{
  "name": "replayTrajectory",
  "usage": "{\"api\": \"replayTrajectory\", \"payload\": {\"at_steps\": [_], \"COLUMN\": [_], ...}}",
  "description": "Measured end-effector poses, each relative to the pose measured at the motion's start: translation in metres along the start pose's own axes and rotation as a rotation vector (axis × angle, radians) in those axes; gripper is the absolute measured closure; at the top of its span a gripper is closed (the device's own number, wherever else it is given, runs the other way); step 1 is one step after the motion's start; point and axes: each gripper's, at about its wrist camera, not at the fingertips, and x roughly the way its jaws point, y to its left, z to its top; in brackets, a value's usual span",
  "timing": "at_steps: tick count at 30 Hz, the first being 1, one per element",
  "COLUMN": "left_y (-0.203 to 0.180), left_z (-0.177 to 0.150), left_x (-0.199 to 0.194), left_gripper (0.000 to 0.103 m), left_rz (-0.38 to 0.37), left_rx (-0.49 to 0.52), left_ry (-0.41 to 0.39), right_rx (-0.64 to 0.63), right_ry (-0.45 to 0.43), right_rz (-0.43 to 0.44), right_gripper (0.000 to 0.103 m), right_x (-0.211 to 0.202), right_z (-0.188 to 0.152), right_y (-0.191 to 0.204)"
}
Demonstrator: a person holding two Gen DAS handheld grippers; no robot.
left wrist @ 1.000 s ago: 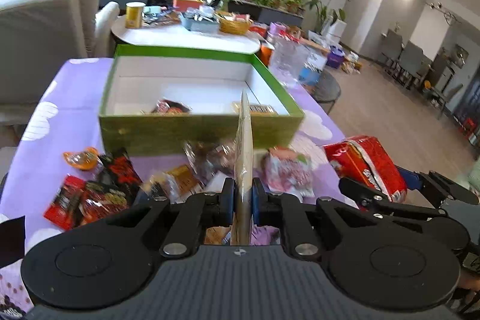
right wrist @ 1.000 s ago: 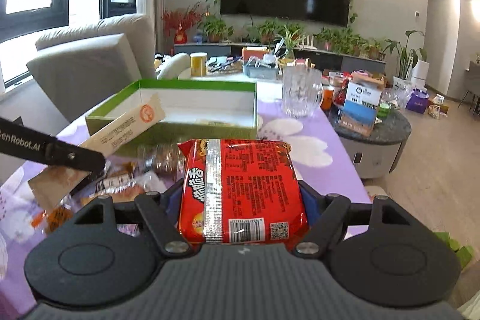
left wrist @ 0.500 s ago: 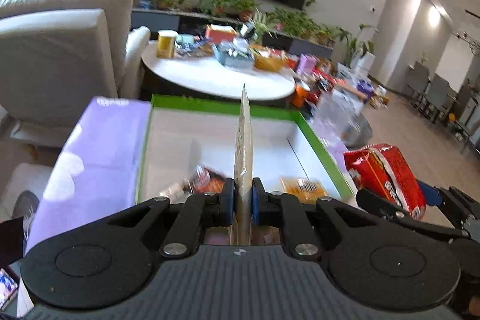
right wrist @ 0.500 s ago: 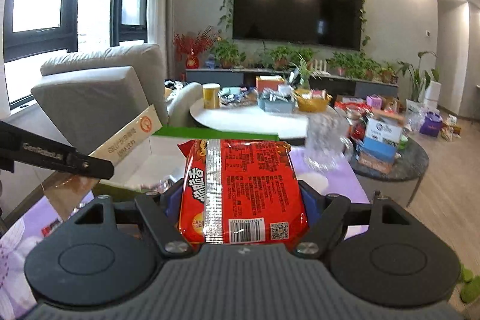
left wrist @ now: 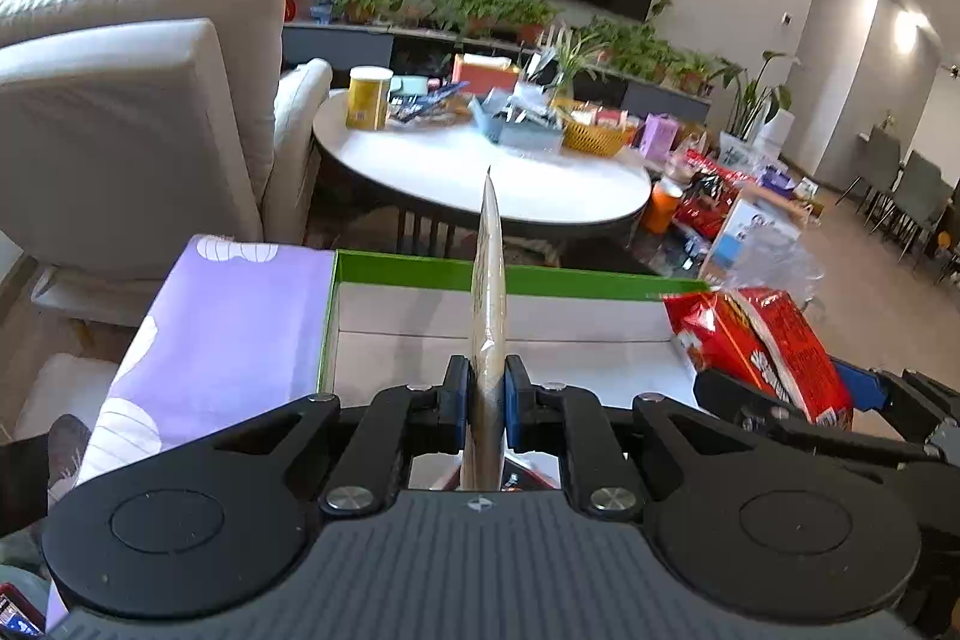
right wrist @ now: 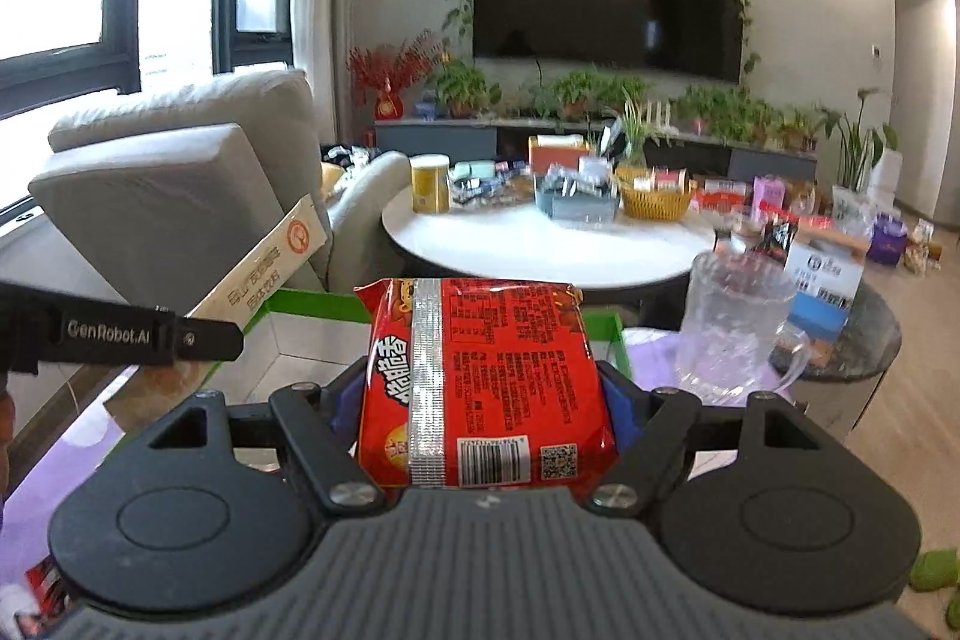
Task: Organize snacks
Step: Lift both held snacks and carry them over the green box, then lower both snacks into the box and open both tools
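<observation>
My left gripper (left wrist: 483, 400) is shut on a flat tan snack packet (left wrist: 487, 298), held edge-on above the near part of the green box (left wrist: 420, 269) with a white inside. The same packet (right wrist: 264, 268) shows in the right wrist view, held by the left gripper's finger (right wrist: 138, 337). My right gripper (right wrist: 480, 400) is shut on a red instant noodle pack (right wrist: 486, 376), held over the box's right side (right wrist: 618, 340). The noodle pack (left wrist: 762, 346) shows at the right of the left wrist view.
The box sits on a purple tablecloth (left wrist: 234, 316). A glass mug (right wrist: 738, 328) stands right of the box. A white round table (left wrist: 480, 172) with clutter stands behind. A beige sofa (left wrist: 120, 100) is at left. Loose snacks (right wrist: 42, 586) lie at the near left.
Both grippers have risen and moved forward over the green box with their packets. The loose snacks in front of the box have dropped out of the left wrist view.
</observation>
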Motion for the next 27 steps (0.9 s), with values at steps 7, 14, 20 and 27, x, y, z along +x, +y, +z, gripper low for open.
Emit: {"api": "replayTrajectory", "payload": {"at_steps": [7, 14, 20, 27], "left_y": [0.005, 0.000, -0.002, 0.013], "left_z": [-0.011, -0.026, -0.033, -0.037], "left_x": [0.031, 0.034, 0.011, -0.053], "left_gripper": [0.091, 0.087, 0.087, 0.086], "left_rz": [0.023, -0.004, -0.009, -0.030], "left_rx": [0.010, 0.065, 0.083, 0.066], "left_ry": [0.075, 0.159, 0.168, 0.087], "right_rx": [0.074, 0.103, 0.090, 0.087], "right_ry": [0.050, 0.168, 0.172, 0.086], "right_rz": [-0.036, -0.026, -0.004, -0.003], "right_gripper": [0.045, 0.045, 0.045, 0.044], "right_x": [0.026, 0.029, 0.003, -0.040], "right_z": [-0.004, -0.023, -0.029, -0.034], "right_y": [0.000, 0.001, 0.001, -0.007]}}
